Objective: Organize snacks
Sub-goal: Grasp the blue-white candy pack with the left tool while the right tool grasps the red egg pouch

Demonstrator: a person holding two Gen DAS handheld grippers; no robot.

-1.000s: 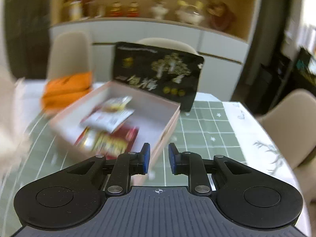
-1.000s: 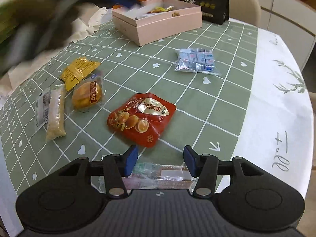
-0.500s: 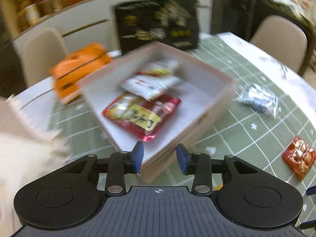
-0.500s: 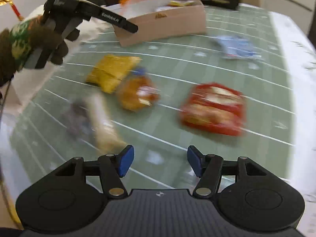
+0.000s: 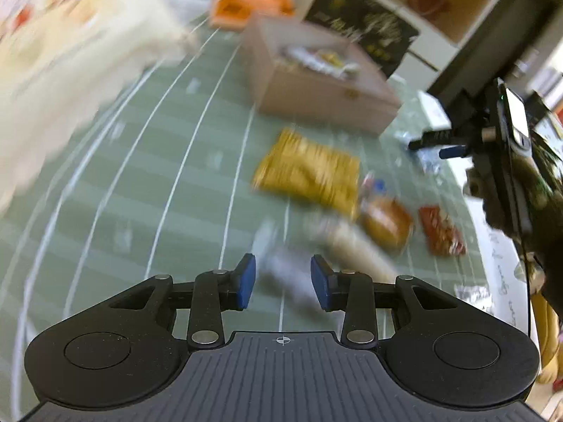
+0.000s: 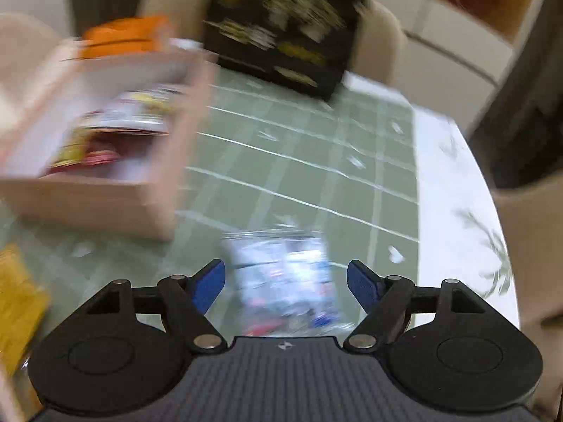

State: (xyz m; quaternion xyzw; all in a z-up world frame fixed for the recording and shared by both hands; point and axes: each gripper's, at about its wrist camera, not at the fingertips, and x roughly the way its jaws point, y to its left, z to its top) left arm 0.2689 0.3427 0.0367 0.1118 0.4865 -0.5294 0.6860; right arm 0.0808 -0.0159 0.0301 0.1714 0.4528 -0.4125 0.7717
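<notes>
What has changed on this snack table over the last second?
Both grippers swung across. The left gripper left the pink box for the loose snacks near the yellow packet, jaws wider. The right gripper went from the red packet to the blue-and-white packet, its jaws opening, nothing gripped. Snacks and box stayed put.

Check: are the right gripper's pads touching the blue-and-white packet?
Apart. Right wrist view: the opening right gripper shows tablecloth between each pad and the blue-and-white packet.
</notes>
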